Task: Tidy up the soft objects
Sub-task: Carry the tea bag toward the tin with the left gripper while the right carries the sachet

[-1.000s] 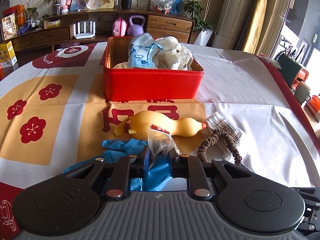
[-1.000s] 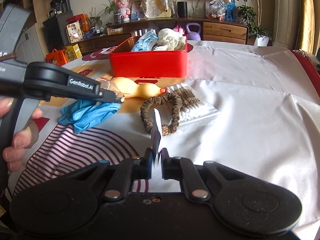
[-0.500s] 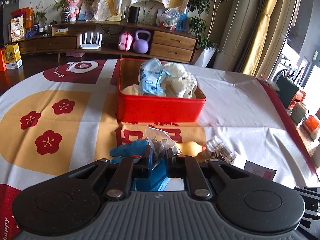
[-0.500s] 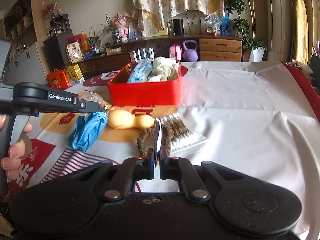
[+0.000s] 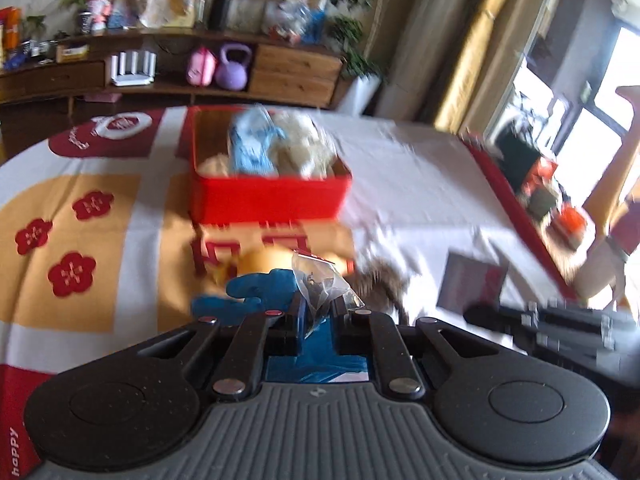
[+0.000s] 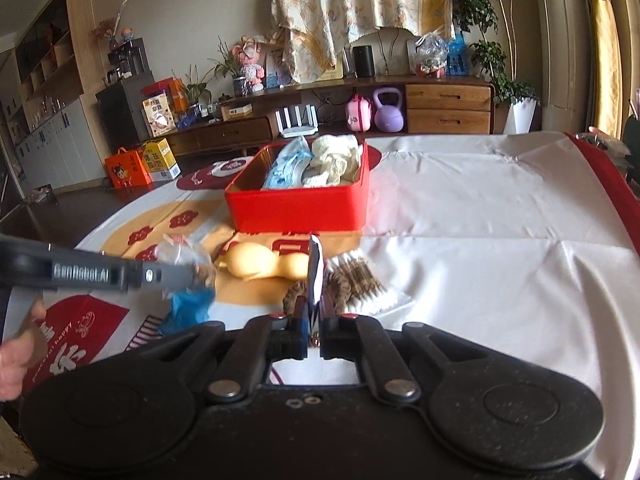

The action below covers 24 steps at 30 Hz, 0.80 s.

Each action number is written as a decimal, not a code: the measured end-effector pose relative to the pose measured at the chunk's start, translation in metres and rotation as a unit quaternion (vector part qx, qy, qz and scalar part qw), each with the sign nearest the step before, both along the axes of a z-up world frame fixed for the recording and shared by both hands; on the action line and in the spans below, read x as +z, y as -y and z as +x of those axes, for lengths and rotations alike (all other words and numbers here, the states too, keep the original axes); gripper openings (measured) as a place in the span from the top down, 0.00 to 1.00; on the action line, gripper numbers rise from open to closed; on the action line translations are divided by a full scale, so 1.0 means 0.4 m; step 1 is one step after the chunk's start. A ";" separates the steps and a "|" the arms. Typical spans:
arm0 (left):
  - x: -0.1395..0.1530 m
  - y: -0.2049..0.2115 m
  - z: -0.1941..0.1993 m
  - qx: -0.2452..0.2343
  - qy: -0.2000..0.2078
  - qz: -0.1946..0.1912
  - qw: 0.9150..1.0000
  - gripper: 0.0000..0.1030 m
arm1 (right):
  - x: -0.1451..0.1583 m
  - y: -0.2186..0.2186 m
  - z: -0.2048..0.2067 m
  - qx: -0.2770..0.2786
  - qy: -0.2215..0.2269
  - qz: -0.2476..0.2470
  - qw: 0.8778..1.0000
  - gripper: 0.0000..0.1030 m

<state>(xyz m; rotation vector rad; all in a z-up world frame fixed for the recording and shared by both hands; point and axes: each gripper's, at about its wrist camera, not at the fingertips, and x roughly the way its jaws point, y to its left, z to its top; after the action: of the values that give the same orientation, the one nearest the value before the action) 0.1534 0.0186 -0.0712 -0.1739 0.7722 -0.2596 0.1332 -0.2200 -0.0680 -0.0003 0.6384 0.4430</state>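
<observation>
A: What's in the red tin (image 6: 298,210)?
B: A blue cloth (image 6: 289,166) on the left and cream knitwear (image 6: 334,158) beside it, piled above the rim. The tin sits on the tablecloth (image 6: 480,216).

A: And the grippers?
B: The left gripper (image 5: 318,314) is clamped on a clear bag (image 5: 320,286) and a blue glove (image 5: 256,290), lifted over the table. The right gripper (image 6: 314,324) pinches a thin card (image 6: 315,270) upright.

A: Anything left out?
B: A yellow squeaky toy (image 6: 260,260), a brown scrunchie (image 6: 338,284) and cotton swabs (image 6: 370,280) lie just before the tin.
</observation>
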 end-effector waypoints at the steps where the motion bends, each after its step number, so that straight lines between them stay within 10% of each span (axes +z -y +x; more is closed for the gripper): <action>1: -0.016 0.005 -0.010 -0.008 -0.006 0.008 1.000 0.89 | -0.006 -0.001 -0.001 0.000 -0.004 0.000 1.000 0.95; 24: -0.099 0.012 -0.121 -0.063 -0.033 0.023 0.997 0.86 | -0.044 -0.005 -0.010 0.003 -0.028 0.007 1.000 0.95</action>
<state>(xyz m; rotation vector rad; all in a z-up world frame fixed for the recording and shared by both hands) 0.1049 0.0136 -0.1108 -0.0898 0.8546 -0.3567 0.1290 -0.2181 -0.0855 0.0231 0.6908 0.4547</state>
